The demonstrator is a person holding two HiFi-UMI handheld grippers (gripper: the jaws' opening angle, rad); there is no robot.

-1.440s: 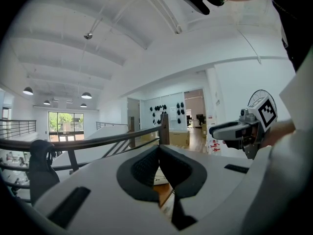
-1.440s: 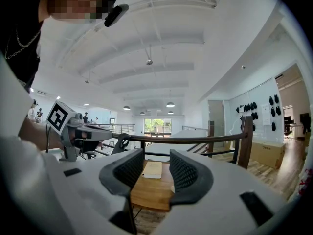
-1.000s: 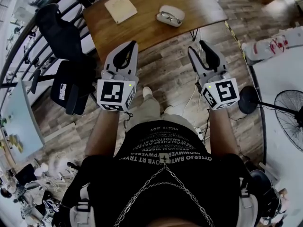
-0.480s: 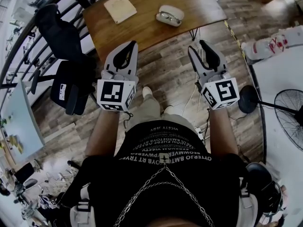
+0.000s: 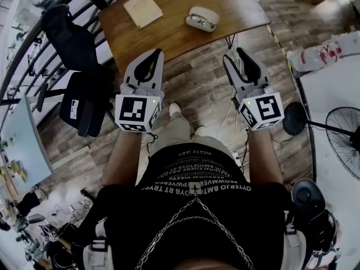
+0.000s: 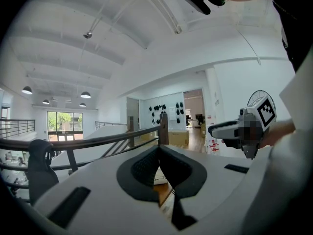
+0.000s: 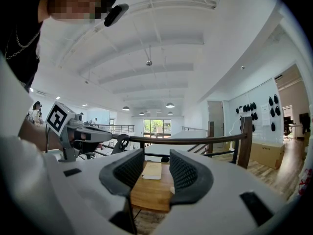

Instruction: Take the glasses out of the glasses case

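The table point(image 5: 169, 35) is warm brown wood. The glasses case point(image 5: 203, 16) on it is pale grey-white, the glasses point(image 5: 201, 21) in it dark-framed, and the notepad point(image 5: 143, 9) to the left is cream. The left gripper point(image 5: 158, 53) and right gripper point(image 5: 232, 54) are white with black ribbed pads, and their cubes carry black-and-white square markers. The floor point(image 5: 197, 89) is grey-brown planks. The office chair point(image 5: 84, 100) at left is black. The person's shirt point(image 5: 197, 190) is black with white lettering.
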